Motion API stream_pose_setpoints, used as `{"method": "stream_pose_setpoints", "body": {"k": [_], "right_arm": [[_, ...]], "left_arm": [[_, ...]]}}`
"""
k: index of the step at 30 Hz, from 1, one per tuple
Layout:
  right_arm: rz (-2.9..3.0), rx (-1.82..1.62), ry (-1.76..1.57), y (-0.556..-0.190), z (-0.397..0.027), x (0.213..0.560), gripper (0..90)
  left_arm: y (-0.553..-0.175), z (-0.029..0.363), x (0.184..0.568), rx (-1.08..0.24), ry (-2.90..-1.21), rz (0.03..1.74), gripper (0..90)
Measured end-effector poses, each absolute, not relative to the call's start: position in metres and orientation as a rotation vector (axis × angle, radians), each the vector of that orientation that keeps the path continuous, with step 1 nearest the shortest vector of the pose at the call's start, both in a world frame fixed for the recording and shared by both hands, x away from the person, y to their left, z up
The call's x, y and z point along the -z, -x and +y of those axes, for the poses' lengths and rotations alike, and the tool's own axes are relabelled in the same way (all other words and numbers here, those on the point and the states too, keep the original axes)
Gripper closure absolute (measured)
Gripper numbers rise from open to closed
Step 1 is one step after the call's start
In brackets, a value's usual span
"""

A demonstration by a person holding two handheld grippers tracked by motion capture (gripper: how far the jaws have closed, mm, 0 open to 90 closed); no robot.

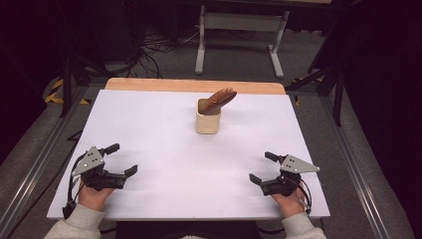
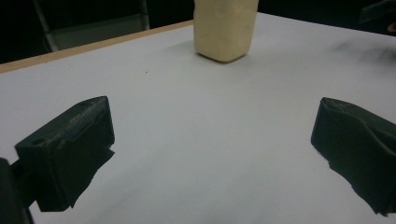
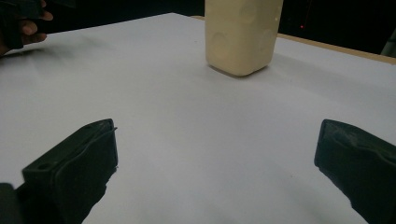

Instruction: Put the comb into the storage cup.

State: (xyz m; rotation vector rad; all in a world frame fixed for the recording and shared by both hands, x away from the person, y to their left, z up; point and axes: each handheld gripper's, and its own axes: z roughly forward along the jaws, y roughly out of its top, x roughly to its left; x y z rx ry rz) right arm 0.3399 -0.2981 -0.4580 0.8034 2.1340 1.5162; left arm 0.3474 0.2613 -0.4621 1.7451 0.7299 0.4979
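A cream square cup (image 1: 207, 122) stands upright on the white table (image 1: 164, 164), toward the back centre. A brown leaf-shaped wooden piece (image 1: 219, 100) leans out of its top to the right. My left gripper (image 1: 123, 160) rests open near the front left edge, well short of the cup. My right gripper (image 1: 262, 167) rests open near the front right edge, equally far away. The cup's lower body (image 2: 225, 30) stands ahead of the left gripper (image 2: 210, 140), and the cup (image 3: 240, 35) stands ahead of the right gripper (image 3: 215, 163). Nothing lies between either pair of jaws.
A wooden strip (image 1: 194, 85) runs along the table's far edge. Behind it stand a white desk frame (image 1: 241, 30) and cables on the grey floor. Metal rails (image 1: 358, 174) flank both sides of the table. Broad bare tabletop separates the grippers from the cup.
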Motion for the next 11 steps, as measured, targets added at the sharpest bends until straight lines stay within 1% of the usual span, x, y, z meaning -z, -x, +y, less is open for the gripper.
{"method": "stream_pose_setpoints", "body": {"k": [11], "right_arm": [[2.125,-1.512,-0.796,-0.3391,-0.2988,0.4568,0.3]], "left_arm": [[-0.3461,0.2597,0.4627,-0.531,-1.748,0.732,0.7]]}}
